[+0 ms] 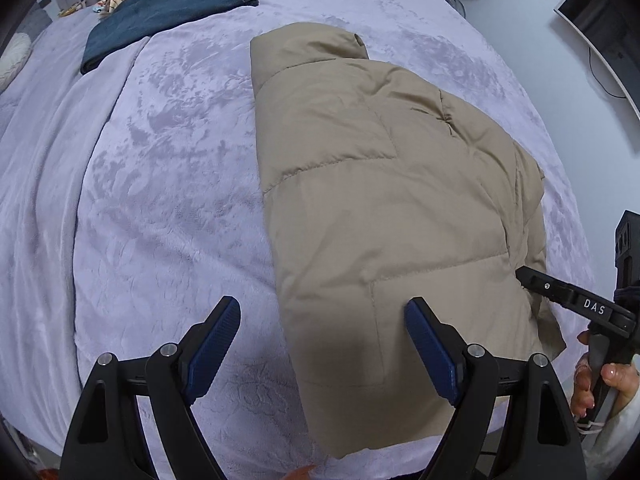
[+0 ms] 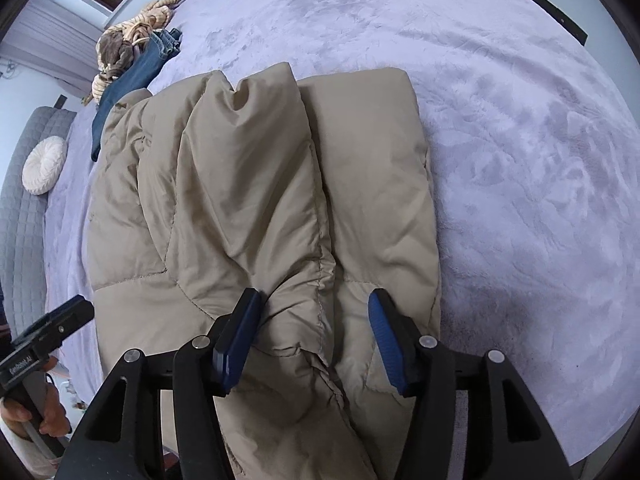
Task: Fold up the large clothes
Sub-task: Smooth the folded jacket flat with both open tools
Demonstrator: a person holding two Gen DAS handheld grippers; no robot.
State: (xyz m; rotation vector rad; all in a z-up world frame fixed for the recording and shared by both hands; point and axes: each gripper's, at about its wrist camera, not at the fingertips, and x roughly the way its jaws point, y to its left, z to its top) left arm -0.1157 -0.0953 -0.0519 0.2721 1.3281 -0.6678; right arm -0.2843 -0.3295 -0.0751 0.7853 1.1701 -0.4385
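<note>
A: Where is the beige puffer jacket (image 1: 384, 184)?

B: On the lavender-blanketed bed (image 1: 160, 184), sleeves folded in. The left tool (image 1: 322, 340) hangs spread and empty at its near hem; the right tool (image 2: 314, 330) is spread too, astride a fabric ridge, not pinching.

A: Next?

B: Probably take both hem corners evenly. Folded jeans (image 1: 168, 12) lie far left.

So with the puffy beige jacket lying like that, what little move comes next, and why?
Probably close the right hand-held gripper on the raised ridge of the beige puffer jacket: its pads straddle that ridge without pinching it, and the jacket's near end looks only partly folded.
</note>
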